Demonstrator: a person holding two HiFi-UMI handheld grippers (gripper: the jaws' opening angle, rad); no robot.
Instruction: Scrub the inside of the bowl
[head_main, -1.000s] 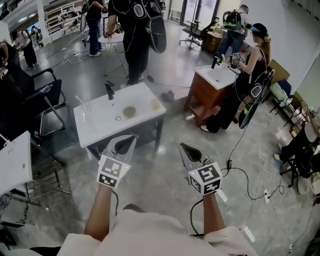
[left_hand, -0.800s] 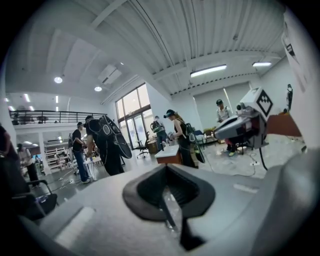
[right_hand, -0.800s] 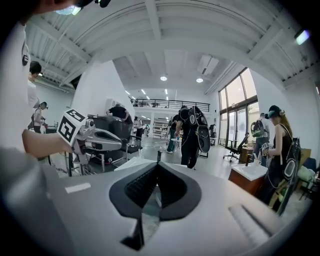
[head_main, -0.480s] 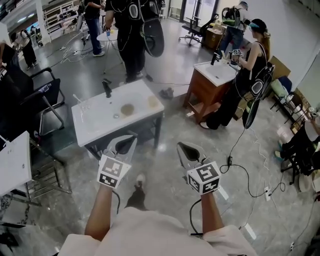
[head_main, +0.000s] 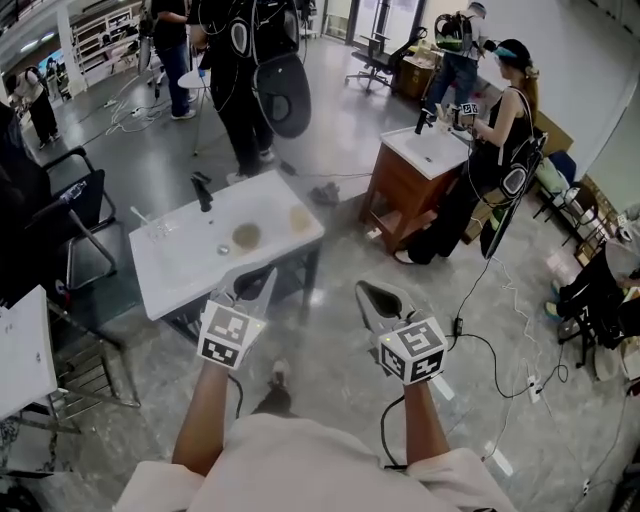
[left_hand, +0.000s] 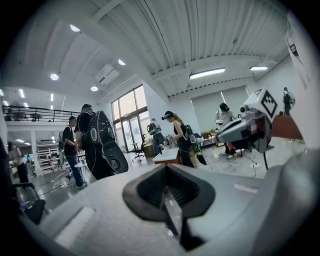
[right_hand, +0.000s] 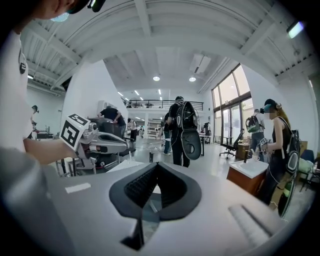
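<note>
A white sink table stands ahead of me on the left. On it lie a round brownish dish that may be the bowl, a pale yellow pad, a black tap and a clear glass item. My left gripper hovers just short of the table's near edge, jaws shut and empty. To its right my right gripper hangs over the floor, shut and holding nothing. Each gripper shows in the other's view: the right gripper and the left gripper.
A wooden sink cabinet stands at the right with a person at it. A person with a black backpack stands behind the white table. Black chairs are at the left, and cables trail over the grey floor.
I have walked closer to the white sink table, which now lies nearer my left gripper's tips. Both grippers stayed shut and level ahead of me. The person with the backpack has shifted left.
</note>
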